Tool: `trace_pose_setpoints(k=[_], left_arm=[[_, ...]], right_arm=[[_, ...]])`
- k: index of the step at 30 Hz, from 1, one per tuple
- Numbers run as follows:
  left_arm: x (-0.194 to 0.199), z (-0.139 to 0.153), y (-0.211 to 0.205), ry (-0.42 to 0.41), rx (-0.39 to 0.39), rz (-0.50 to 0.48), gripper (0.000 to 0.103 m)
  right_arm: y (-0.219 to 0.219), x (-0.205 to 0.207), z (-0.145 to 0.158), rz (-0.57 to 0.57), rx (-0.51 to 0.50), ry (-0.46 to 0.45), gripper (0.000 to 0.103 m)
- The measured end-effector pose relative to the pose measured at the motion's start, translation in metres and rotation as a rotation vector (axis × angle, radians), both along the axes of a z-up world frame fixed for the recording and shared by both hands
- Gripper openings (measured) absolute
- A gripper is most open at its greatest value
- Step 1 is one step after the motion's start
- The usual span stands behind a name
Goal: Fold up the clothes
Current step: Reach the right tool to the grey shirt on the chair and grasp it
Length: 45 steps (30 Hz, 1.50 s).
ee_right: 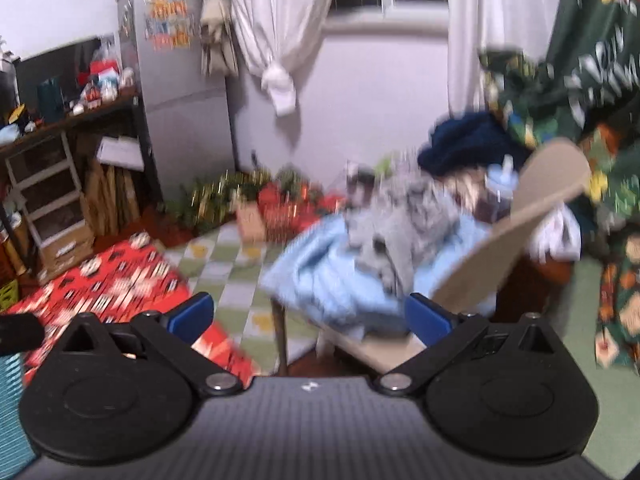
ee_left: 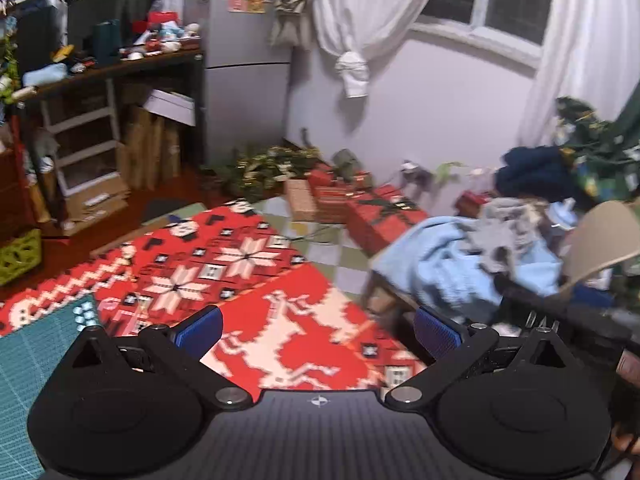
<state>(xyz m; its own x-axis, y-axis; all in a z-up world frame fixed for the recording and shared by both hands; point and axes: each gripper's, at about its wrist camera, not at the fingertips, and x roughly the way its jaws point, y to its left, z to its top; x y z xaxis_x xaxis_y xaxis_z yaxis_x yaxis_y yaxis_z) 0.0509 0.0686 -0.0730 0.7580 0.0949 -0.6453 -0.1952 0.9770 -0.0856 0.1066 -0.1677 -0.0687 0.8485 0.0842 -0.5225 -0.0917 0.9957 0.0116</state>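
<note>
While both claws, left claw [ee_left: 318,330] and right claw [ee_right: 308,316], gape empty, the far-right clothes pile [ee_right: 372,256] looks unfolded.

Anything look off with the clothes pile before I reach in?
The light blue garment and grey garment are heaped unfolded, the blue one drooping over the edge of the small table. A tan cardboard piece leans askew against the pile. Both tools are open and empty.

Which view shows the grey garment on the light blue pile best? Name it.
The left wrist view: the grey garment is reasonably sharp there, lying atop the light blue cloth. The right wrist view has it larger and more central, but motion blur smears its outline.
</note>
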Motion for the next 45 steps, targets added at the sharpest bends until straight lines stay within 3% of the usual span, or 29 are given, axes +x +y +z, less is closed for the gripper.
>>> trace_pose_setpoints(k=[6, 8, 13, 17, 21, 26, 27, 29, 31, 33, 39, 45], left_arm=[[0.022, -0.025, 0.014, -0.017, -0.037, 0.045, 0.103], [0.028, -0.03, 0.018, -0.053, -0.057, 0.057, 0.103], [0.058, -0.042, 0.02, -0.038, -0.077, 0.037, 0.103], [0.078, -0.046, 0.024, -0.011, -0.121, 0.027, 0.103], [0.088, -0.049, 0.029, -0.001, -0.151, 0.036, 0.103], [0.098, -0.056, 0.035, 0.037, -0.161, 0.025, 0.103], [0.099, -0.056, 0.036, 0.041, -0.162, 0.024, 0.103], [0.099, -0.057, 0.04, 0.044, -0.171, 0.023, 0.102], [0.098, -0.057, 0.043, 0.047, -0.177, 0.026, 0.1], [0.094, -0.055, 0.045, 0.05, -0.178, 0.03, 0.097], [0.065, -0.044, 0.054, 0.031, -0.154, 0.028, 0.094], [0.002, -0.036, 0.084, 0.03, -0.172, 0.09, 0.094]], right_arm=[[0.007, 0.054, -0.043, -0.034, -0.068, -0.168, 0.103], [0.006, 0.079, -0.056, -0.053, -0.091, -0.172, 0.103], [0.006, 0.136, -0.086, -0.101, -0.169, -0.198, 0.103], [0.01, 0.184, -0.105, -0.178, -0.161, -0.14, 0.103], [0.006, 0.235, -0.12, -0.341, -0.178, -0.092, 0.103], [-0.028, 0.297, -0.143, -0.462, -0.121, 0.049, 0.102], [-0.038, 0.304, -0.15, -0.465, -0.089, 0.071, 0.101], [-0.057, 0.316, -0.162, -0.459, -0.027, 0.113, 0.086], [-0.068, 0.322, -0.172, -0.416, 0.015, 0.107, 0.057], [-0.062, 0.319, -0.173, -0.392, -0.041, 0.063, 0.041], [-0.035, 0.278, -0.156, -0.278, -0.11, -0.068, 0.035], [0.01, 0.186, -0.12, -0.015, -0.089, -0.17, 0.035]])
